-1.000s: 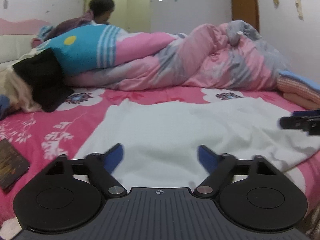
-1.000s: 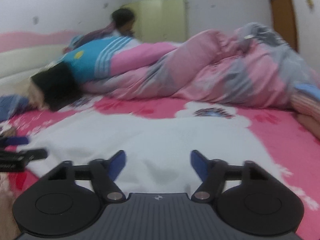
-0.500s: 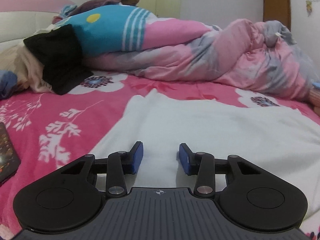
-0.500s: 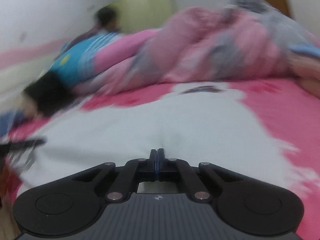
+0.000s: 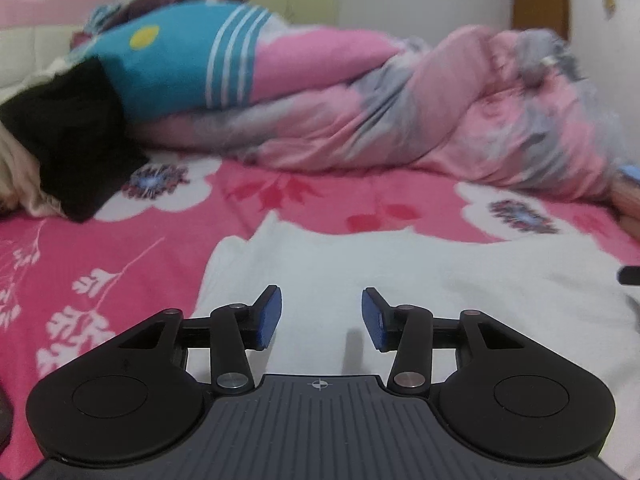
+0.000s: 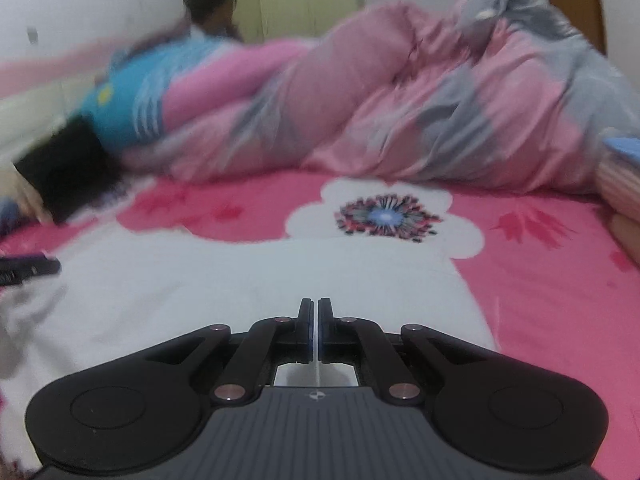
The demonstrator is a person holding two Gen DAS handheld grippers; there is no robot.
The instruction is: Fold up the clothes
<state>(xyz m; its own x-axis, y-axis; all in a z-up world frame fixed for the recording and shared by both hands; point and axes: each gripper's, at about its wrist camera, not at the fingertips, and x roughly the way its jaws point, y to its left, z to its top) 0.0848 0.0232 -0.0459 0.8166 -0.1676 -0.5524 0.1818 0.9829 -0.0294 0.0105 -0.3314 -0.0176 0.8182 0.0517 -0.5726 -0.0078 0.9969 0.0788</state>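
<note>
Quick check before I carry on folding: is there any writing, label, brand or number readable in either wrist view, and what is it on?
None: no readable words, brands or numbers in either view.
White garment: no print or tag showing.
Grey tool housing: only a small crosshair mark, not text.
Teal cloth: a yellow dot and white stripes, no lettering.
Wall hanging: too small and blurred to read.

Both cameras sit low and close over the bed, each looking forward along its own fingers, tilted slightly down across a white garment (image 5: 420,280) toward a pink quilt (image 5: 460,120) and the far wall. Both views share the garment (image 6: 240,280), the quilt (image 6: 400,100) and the flowered sheet (image 6: 540,260).
</note>
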